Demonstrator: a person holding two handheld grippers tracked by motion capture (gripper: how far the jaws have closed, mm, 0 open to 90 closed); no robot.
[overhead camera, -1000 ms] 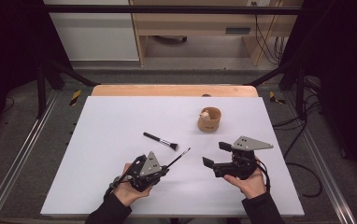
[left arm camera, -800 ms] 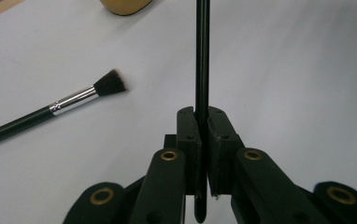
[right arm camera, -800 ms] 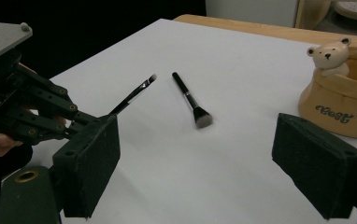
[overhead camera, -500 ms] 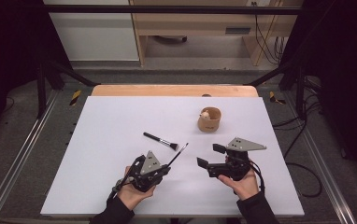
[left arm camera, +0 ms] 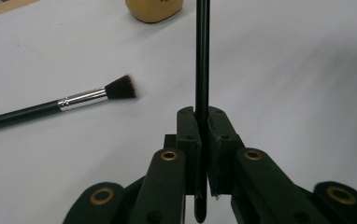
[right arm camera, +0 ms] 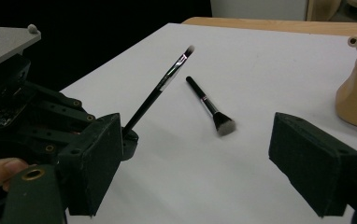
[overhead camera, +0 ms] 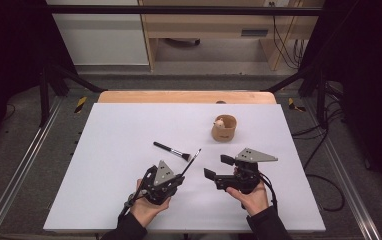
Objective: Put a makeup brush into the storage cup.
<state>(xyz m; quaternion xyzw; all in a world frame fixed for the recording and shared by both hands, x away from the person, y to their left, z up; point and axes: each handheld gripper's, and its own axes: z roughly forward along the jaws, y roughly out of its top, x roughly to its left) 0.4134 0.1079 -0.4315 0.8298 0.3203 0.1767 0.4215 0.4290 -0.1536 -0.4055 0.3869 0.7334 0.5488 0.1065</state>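
Two brushes, one tan holder toward the table's far edge, thin brush clamped in left gripper near the front edge, flat brush lying just beyond, right gripper wide, nothing between its jaws.

The high view looked forward and down over the whole white table. Both gripper views sat low and close, and shared the flat brush.
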